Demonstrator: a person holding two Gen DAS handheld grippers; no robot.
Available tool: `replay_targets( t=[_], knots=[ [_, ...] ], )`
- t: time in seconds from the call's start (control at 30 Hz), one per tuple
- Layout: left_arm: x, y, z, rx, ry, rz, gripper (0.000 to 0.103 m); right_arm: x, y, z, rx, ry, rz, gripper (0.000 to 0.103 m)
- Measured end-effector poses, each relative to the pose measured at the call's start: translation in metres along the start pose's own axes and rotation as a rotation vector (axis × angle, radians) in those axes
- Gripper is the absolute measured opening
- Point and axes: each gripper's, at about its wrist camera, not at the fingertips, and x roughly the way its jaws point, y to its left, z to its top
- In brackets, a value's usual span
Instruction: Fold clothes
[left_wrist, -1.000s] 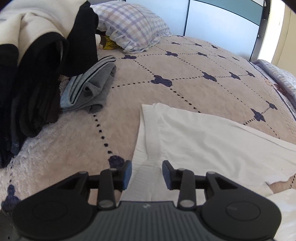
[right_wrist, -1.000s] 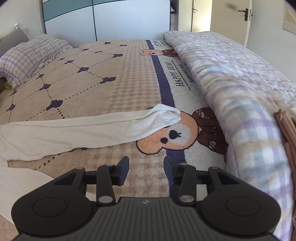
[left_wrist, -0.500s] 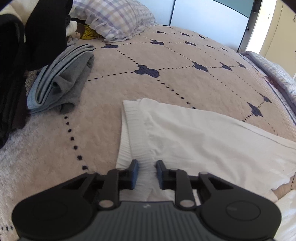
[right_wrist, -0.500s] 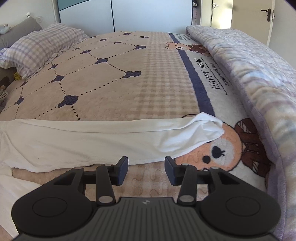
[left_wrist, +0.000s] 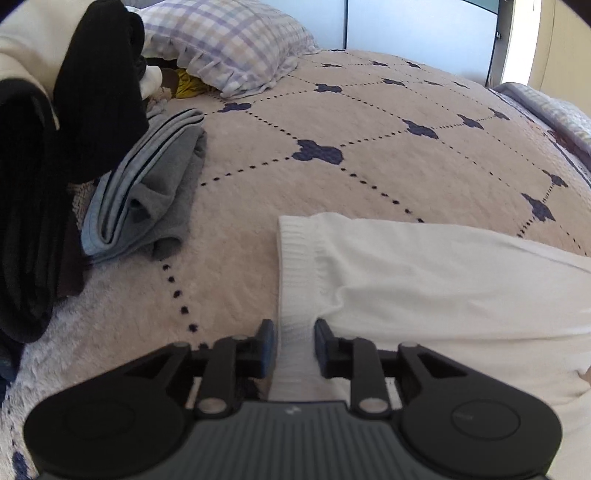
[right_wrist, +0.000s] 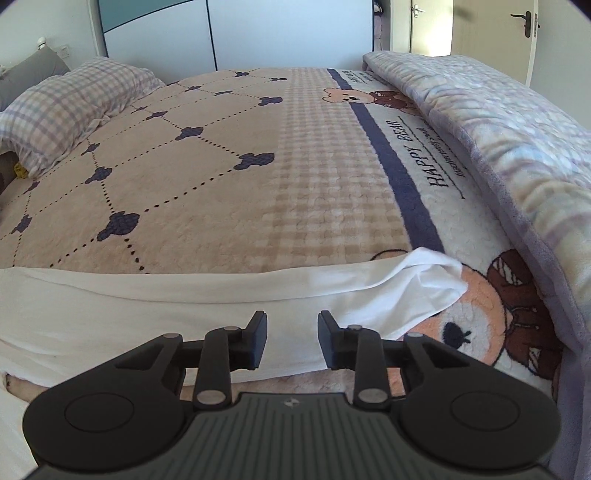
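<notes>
Looking along the left gripper (left_wrist: 294, 345), the white garment (left_wrist: 443, 273) lies spread on the beige quilted bedspread (left_wrist: 351, 122), its ribbed band (left_wrist: 295, 266) running from the far corner down toward the camera and passing between the two fingers. The jaws stand a moderate way apart with the ribbed edge in the gap; the pads flank the cloth but whether they press on it cannot be told. To the left, well apart from the white garment, a folded grey garment (left_wrist: 147, 192) rests on the bedspread, and beside it hangs a heap of black clothing (left_wrist: 40, 184) with a cream piece (left_wrist: 26, 40) at the top. A checked pillow (left_wrist: 229, 40) sits at the far left of the bed, a bit of something yellow (left_wrist: 188, 86) just under its edge. From the right wrist view, the same white garment (right_wrist: 147, 299) stretches as a long band across the bed, its right end (right_wrist: 424, 280) crumpled and lying on the bear picture (right_wrist: 498, 317) of the blanket. The right gripper (right_wrist: 292, 341) hovers over the near edge of that band with its jaws wide apart and nothing between them. A pale checked quilt (right_wrist: 517, 129) is bunched along the right side, and the pillow (right_wrist: 62, 110) shows far left.
</notes>
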Motion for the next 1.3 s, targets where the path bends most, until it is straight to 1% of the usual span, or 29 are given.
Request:
replay_targets(
  t=[0.03, 0.07, 0.1, 0.13, 0.17, 0.2, 0.27, 0.33, 0.4, 0.43, 0.47, 0.5, 0.57, 0.6, 0.63, 0.67, 0.7, 0.73, 0.8, 0.83, 0.87, 0.9, 0.93, 1.0, 1.17, 1.23, 1.3],
  knots=[
    [-0.001, 0.002, 0.006, -0.006, -0.02, -0.018, 0.048, 0.0, -0.005, 0.002, -0.007, -0.009, -0.013, 0.041],
    [-0.001, 0.004, 0.013, -0.004, -0.041, -0.04, 0.056, 0.0, -0.009, 0.004, -0.028, -0.018, -0.029, 0.044],
    [0.001, 0.004, 0.02, 0.001, -0.056, -0.058, 0.06, 0.001, -0.014, 0.006, -0.055, -0.022, -0.044, 0.047],
    [0.004, 0.002, 0.027, 0.006, -0.065, -0.065, 0.063, 0.003, -0.023, 0.008, -0.066, -0.025, -0.066, 0.049],
    [0.007, 0.0, 0.031, 0.018, -0.075, -0.072, 0.063, 0.005, -0.032, 0.011, -0.075, -0.028, -0.087, 0.05],
    [0.012, -0.003, 0.036, 0.039, -0.084, -0.084, 0.064, 0.007, -0.043, 0.012, -0.058, -0.025, -0.098, 0.051],
    [0.023, -0.011, 0.044, 0.088, -0.083, -0.105, 0.066, 0.011, -0.065, 0.014, -0.01, 0.0, -0.085, 0.051],
    [0.035, -0.016, 0.048, 0.113, -0.081, -0.106, 0.066, 0.014, -0.08, 0.016, 0.021, 0.015, -0.075, 0.05],
    [0.046, -0.019, 0.051, 0.123, -0.081, -0.105, 0.066, 0.01, -0.091, 0.019, 0.112, -0.01, -0.031, 0.05],
    [0.051, -0.021, 0.052, 0.126, -0.081, -0.108, 0.065, 0.007, -0.094, 0.021, 0.159, -0.034, 0.021, 0.05],
    [0.055, -0.022, 0.052, 0.135, -0.079, -0.11, 0.063, 0.006, -0.093, 0.023, 0.174, -0.049, 0.056, 0.049],
    [0.059, -0.024, 0.051, 0.145, -0.076, -0.109, 0.06, 0.008, -0.092, 0.026, 0.19, -0.04, 0.066, 0.047],
    [0.064, -0.025, 0.048, 0.159, -0.07, -0.098, 0.04, 0.013, -0.089, 0.031, 0.227, -0.021, 0.087, 0.045],
    [0.066, -0.024, 0.047, 0.153, -0.071, -0.096, 0.035, 0.019, -0.095, 0.03, 0.306, -0.004, 0.121, 0.045],
    [0.068, -0.023, 0.047, 0.146, -0.071, -0.093, 0.024, 0.024, -0.102, 0.029, 0.384, 0.013, 0.152, 0.044],
    [0.068, -0.022, 0.046, 0.138, -0.071, -0.09, 0.01, 0.03, -0.106, 0.026, 0.434, 0.031, 0.134, 0.043],
    [0.068, -0.02, 0.046, 0.13, -0.07, -0.087, 0.004, 0.036, -0.11, 0.023, 0.48, 0.049, 0.115, 0.039],
    [0.067, -0.019, 0.046, 0.123, -0.071, -0.087, 0.004, 0.039, -0.109, 0.021, 0.478, 0.056, 0.079, 0.03],
    [0.065, -0.015, 0.047, 0.105, -0.081, -0.087, 0.003, 0.038, -0.109, 0.016, 0.491, -0.002, 0.072, 0.019],
    [0.062, -0.013, 0.048, 0.093, -0.088, -0.087, 0.003, 0.038, -0.11, 0.014, 0.498, -0.031, 0.071, 0.015],
    [0.06, -0.01, 0.048, 0.08, -0.095, -0.087, 0.003, 0.035, -0.112, 0.013, 0.517, -0.066, 0.088, 0.012],
    [0.057, -0.008, 0.05, 0.063, -0.107, -0.095, 0.003, 0.032, -0.112, 0.014, 0.52, -0.079, 0.076, 0.005],
    [0.052, -0.005, 0.051, 0.045, -0.12, -0.105, 0.003, 0.028, -0.111, 0.016, 0.509, -0.094, 0.051, 0.004],
    [0.046, -0.001, 0.053, 0.02, -0.139, -0.116, 0.003, 0.02, -0.111, 0.019, 0.497, -0.116, 0.038, 0.004],
    [0.039, 0.002, 0.054, -0.012, -0.154, -0.126, 0.003, 0.023, -0.119, 0.015, 0.549, -0.097, 0.045, 0.004],
    [0.037, 0.004, 0.054, -0.025, -0.16, -0.131, 0.003, 0.022, -0.121, 0.014, 0.571, -0.119, 0.048, 0.004],
    [0.033, 0.005, 0.054, -0.03, -0.167, -0.139, 0.002, 0.012, -0.121, 0.016, 0.587, -0.165, 0.069, 0.004]
  ],
)
